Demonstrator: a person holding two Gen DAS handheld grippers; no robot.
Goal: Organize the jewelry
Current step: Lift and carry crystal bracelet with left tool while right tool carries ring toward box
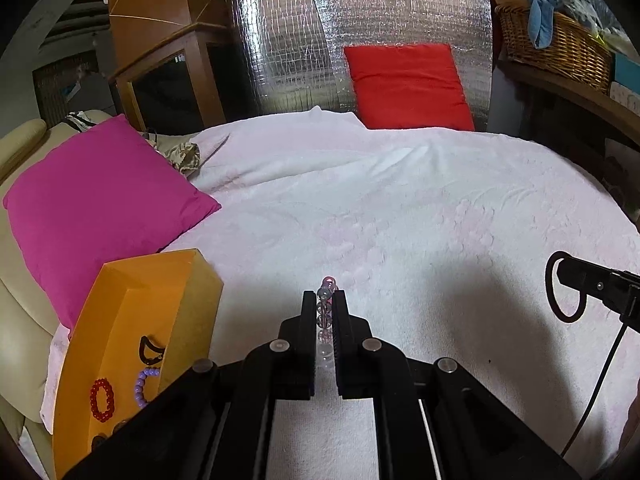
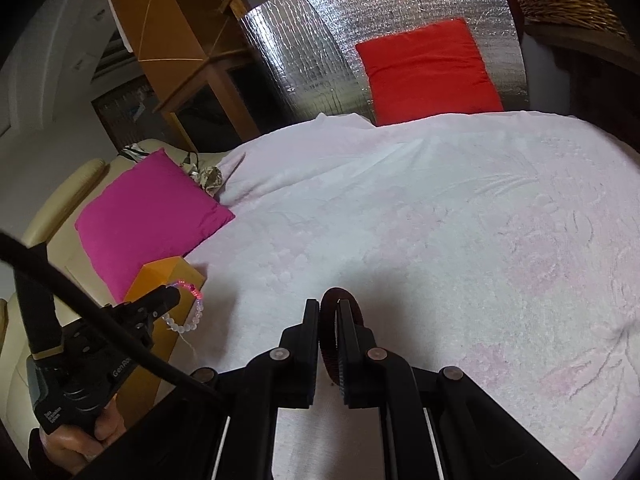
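My left gripper (image 1: 325, 300) is shut on a bracelet of clear and pink beads (image 1: 326, 312), held above the white blanket; in the right wrist view the gripper (image 2: 170, 294) and the bracelet (image 2: 188, 312) hang beside the orange box. My right gripper (image 2: 329, 312) is shut on a dark red-brown ring bracelet (image 2: 340, 294); in the left wrist view it (image 1: 560, 276) holds the ring (image 1: 554, 296) at the right. The orange box (image 1: 120, 320) stands at the left and holds a red bead bracelet (image 1: 102, 400), a purple bead bracelet (image 1: 142, 386) and a dark bracelet (image 1: 150, 350).
A white blanket (image 1: 400, 208) covers the bed. A magenta pillow (image 1: 96, 200) lies at the left on a cream sofa (image 1: 20, 340). A red cushion (image 1: 408, 84) leans on a silver foil panel (image 1: 288, 48). A wicker basket (image 1: 556, 44) sits on a shelf at the right.
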